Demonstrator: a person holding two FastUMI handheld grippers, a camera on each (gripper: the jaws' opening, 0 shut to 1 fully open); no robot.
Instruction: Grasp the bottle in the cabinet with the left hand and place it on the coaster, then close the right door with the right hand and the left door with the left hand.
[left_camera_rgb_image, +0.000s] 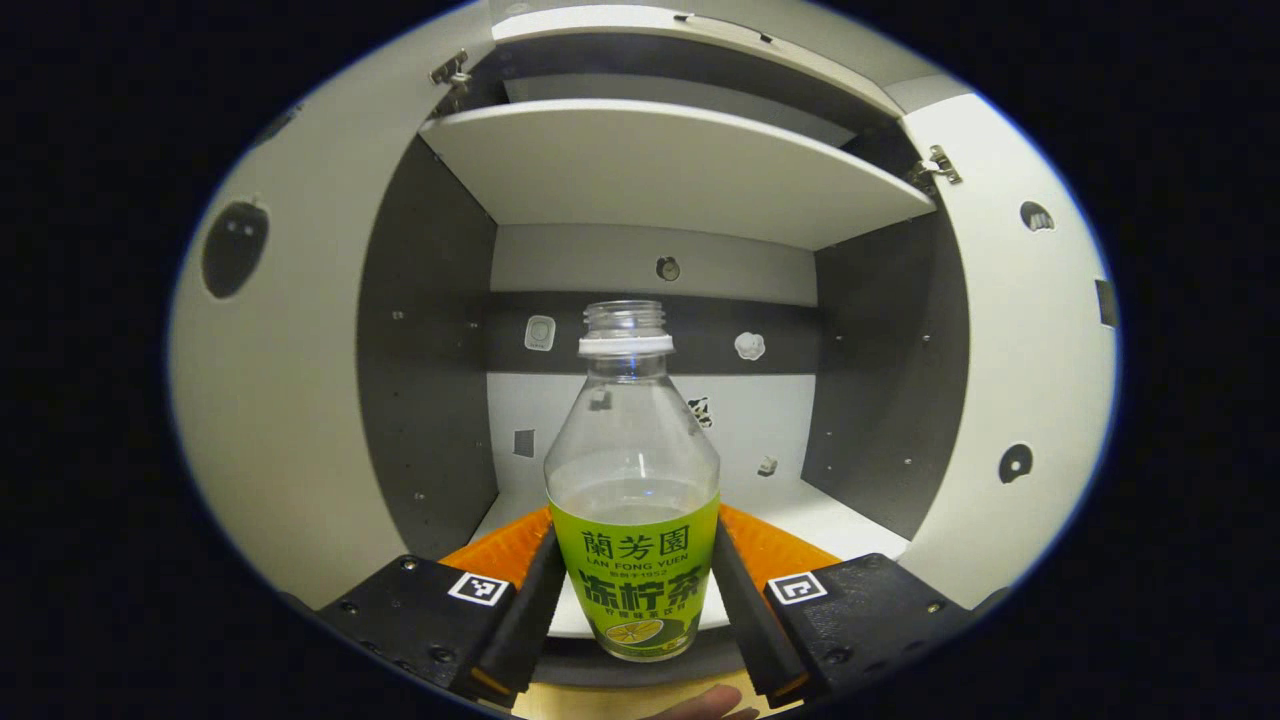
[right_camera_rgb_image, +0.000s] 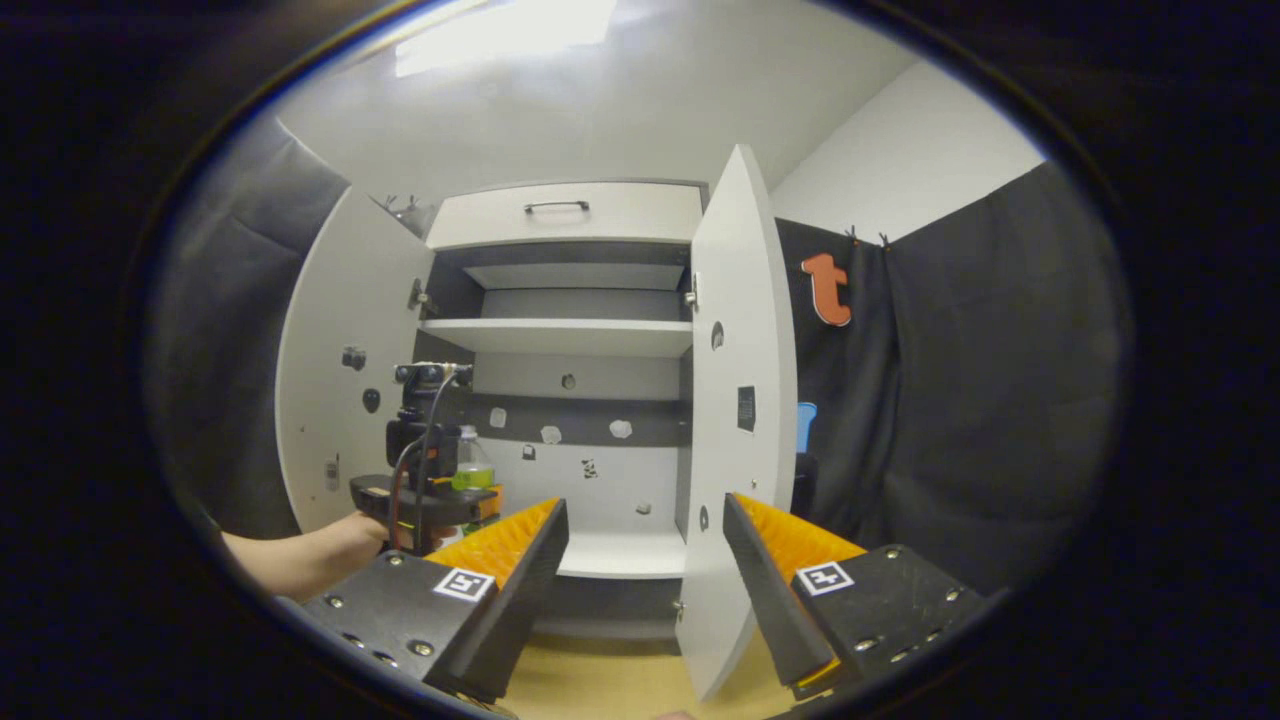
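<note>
Bottle (left_camera_rgb_image: 633, 480) of clear plastic, with a green label, no cap and a little pale liquid inside, stood upright between the two fingers (left_camera_rgb_image: 527, 610) of the left gripper (left_camera_rgb_image: 634, 590) in the left gripper view. Both fingers pressed on the labelled lower part, one on each side, so the bottle was pinched. It was at the front edge of the lower compartment of the white and grey cabinet (left_camera_rgb_image: 655, 170). A white shelf was above it, and small stickers were on the far wall. The left door (left_camera_rgb_image: 290, 400) and the right door (left_camera_rgb_image: 1010, 380) stood open on the two sides.

In the right gripper view, the right gripper (right_camera_rgb_image: 645, 560) had its fingers (right_camera_rgb_image: 520, 580) spread apart with nothing between them. It was near the edge of the open right door (right_camera_rgb_image: 735, 420), but whether it touched the door could not be told. Farther to the left, a person's forearm (right_camera_rgb_image: 300, 555) held the left gripper (right_camera_rgb_image: 425, 500) at the cabinet opening, with the bottle (right_camera_rgb_image: 472, 465) in it. A light wooden surface (right_camera_rgb_image: 600, 680) lay below the cabinet (right_camera_rgb_image: 575, 335).
</note>
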